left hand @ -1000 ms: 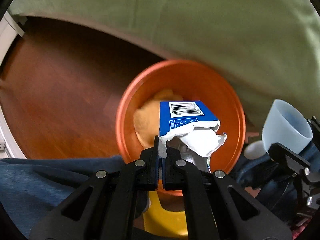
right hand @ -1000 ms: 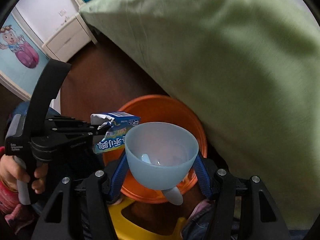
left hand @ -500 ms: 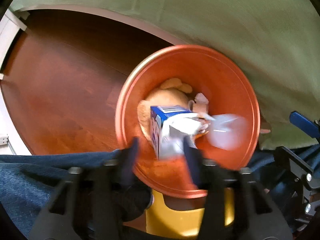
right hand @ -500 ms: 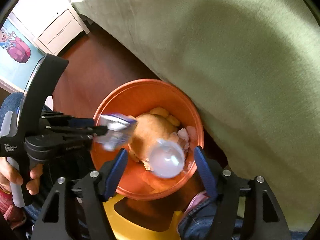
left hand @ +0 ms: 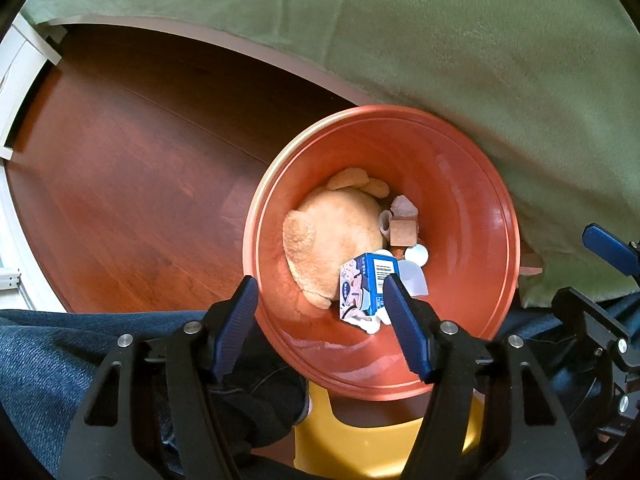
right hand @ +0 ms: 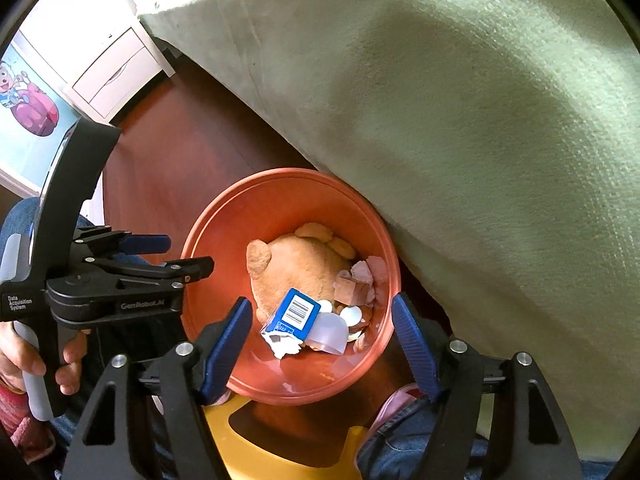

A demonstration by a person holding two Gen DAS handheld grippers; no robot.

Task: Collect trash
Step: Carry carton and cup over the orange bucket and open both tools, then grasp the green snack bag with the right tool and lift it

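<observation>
An orange bin (left hand: 480, 200) (right hand: 280, 200) stands on the floor below both grippers. Inside it lie a blue carton (left hand: 374, 284) (right hand: 296, 312) with torn white paper, a translucent cup (left hand: 414, 280) (right hand: 330, 334) on its side, a tan plush toy (left hand: 332, 240) (right hand: 300, 268) and small scraps. My left gripper (left hand: 320, 280) (right hand: 188, 254) points straight down over the bin; its jaws are opening and nothing is between them. My right gripper (right hand: 320, 300) hovers over the bin's near rim, open and holding nothing.
A green blanket (left hand: 440, 40) (right hand: 480, 120) hangs over the bed edge right against the bin. Dark wooden floor (left hand: 120, 180) spreads to the left. A yellow stool (left hand: 380, 432) sits under the near rim, between a person's jeans (left hand: 60, 352). A white drawer cabinet (right hand: 112, 72) stands far left.
The left jaws opened and the blue carton dropped into the bin. The right jaws widened and the translucent cup fell in beside it.
</observation>
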